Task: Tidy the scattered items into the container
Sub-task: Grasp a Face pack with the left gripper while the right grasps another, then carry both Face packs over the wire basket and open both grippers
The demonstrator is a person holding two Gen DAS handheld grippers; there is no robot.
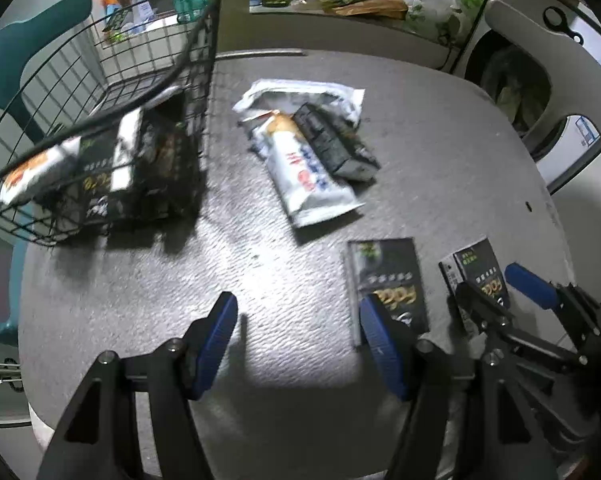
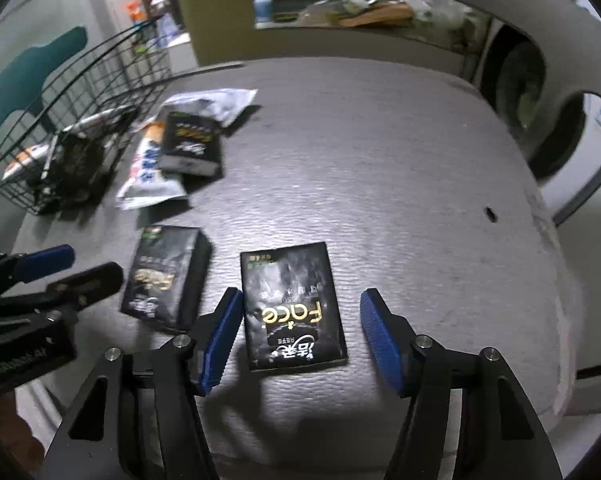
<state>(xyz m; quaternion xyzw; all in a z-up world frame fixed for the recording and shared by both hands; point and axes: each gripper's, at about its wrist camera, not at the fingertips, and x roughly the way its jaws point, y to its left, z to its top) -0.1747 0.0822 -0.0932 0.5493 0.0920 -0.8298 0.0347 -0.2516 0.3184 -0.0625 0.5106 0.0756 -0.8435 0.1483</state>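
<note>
Roughly halfway: black wire basket (image 1: pixel 100 92) at upper left holds several packets, 5 remain on the grey bench (image 2: pixel 380 160), both the left hand-held gripper (image 1: pixel 298 344) and right hand-held gripper (image 2: pixel 300 340) open and empty, the right straddling a black tissue pack (image 2: pixel 294 308).

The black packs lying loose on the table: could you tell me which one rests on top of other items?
The far black pack, near the wire basket: it lies across the white packet, while the two near black packs lie flat on the table.

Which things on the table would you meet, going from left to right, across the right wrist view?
Wire basket → white snack packet → black pack beside the left claw → black "Face" pack between the right claw's fingers.
</note>
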